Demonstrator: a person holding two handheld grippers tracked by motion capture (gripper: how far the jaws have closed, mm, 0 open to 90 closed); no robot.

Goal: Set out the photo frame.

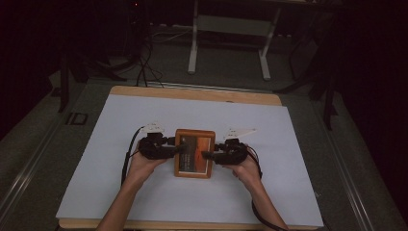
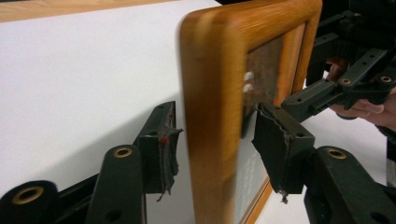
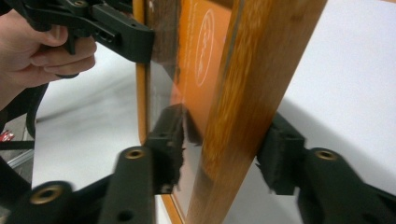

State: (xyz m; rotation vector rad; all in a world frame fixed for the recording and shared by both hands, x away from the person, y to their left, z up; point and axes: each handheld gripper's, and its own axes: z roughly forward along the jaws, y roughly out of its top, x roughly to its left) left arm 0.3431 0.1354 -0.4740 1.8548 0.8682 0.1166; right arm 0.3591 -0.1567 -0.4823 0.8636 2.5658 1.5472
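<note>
1. Left edge of the high view: dark floor and black cables, then the wooden desk (image 1: 144, 91) with a white sheet cover (image 1: 144, 120).
2. Left hand (image 1: 143, 165) comes in from the bottom and holds the black left gripper (image 1: 179, 149), which points right at the frame's left side.
3. Left gripper view: the jaws straddle the frame's left rail. Left pad (image 2: 163, 149) stands just off the wood with a visible gap, and right pad (image 2: 275, 140) stands off the inner side. So the jaws are fairly wide, not pressing, with the frame between them.
4. Middle: rectangular orange-brown wooden picture frame (image 1: 194, 152) with a dark orange picture under glass sits mid-desk, between the two grippers. Whether it lies flat or is lifted, I cannot tell.
5. Right: black right gripper (image 1: 208, 155) in the right hand (image 1: 246, 166) points left at the frame's right side.
6. Right gripper view: the jaws straddle the right rail (image 3: 252, 93). The pads sit close on both sides, the picture is blurred, and no firm press shows, so they read as wide and loose.
7. Far right: bare white sheet, then dark floor.
</note>
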